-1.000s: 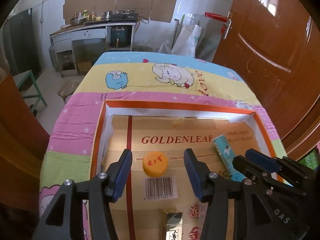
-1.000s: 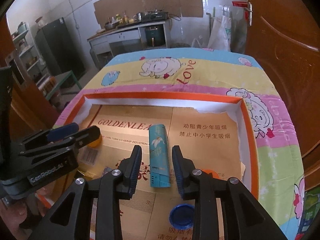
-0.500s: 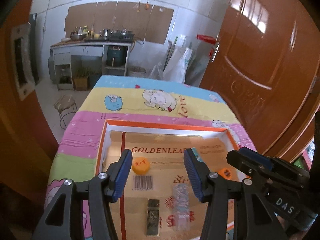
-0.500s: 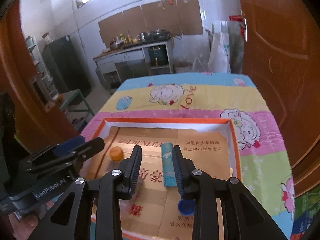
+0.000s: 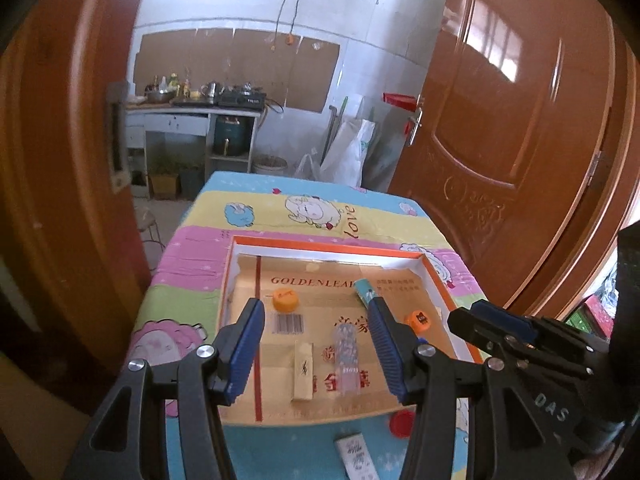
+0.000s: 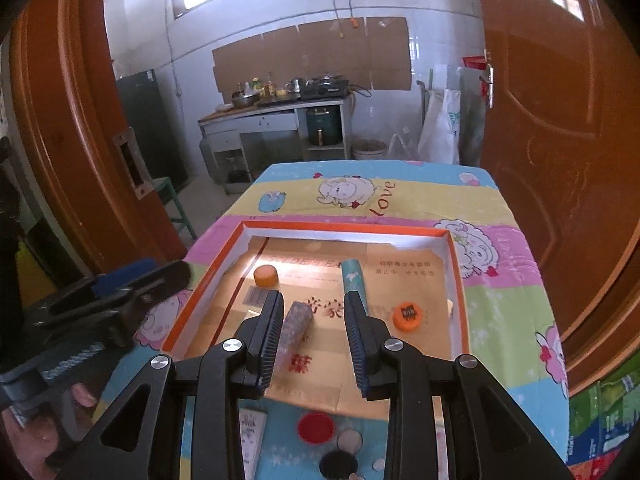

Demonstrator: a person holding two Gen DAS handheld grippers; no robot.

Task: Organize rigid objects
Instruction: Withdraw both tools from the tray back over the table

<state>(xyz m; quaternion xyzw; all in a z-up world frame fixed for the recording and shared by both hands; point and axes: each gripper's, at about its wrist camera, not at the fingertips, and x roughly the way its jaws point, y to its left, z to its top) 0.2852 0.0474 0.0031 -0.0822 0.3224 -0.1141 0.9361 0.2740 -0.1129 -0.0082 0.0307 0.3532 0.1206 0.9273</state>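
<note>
An orange-rimmed cardboard tray lies on the cartoon-print table. In it are an orange lid, a teal tube, a clear bottle, a gold box and an orange cap. My left gripper is open and empty, high above the tray's near part. My right gripper is open and empty above the tray, also seen in the left wrist view.
In front of the tray on the cloth lie a red lid, a white packet, a black lid and a grey disc. Brown doors stand at both sides. A kitchen counter is at the back.
Both grippers have pulled back and up, away from the tray, so more of the table and its near edge shows. The right gripper's jaws have opened wider. Nothing was taken.
</note>
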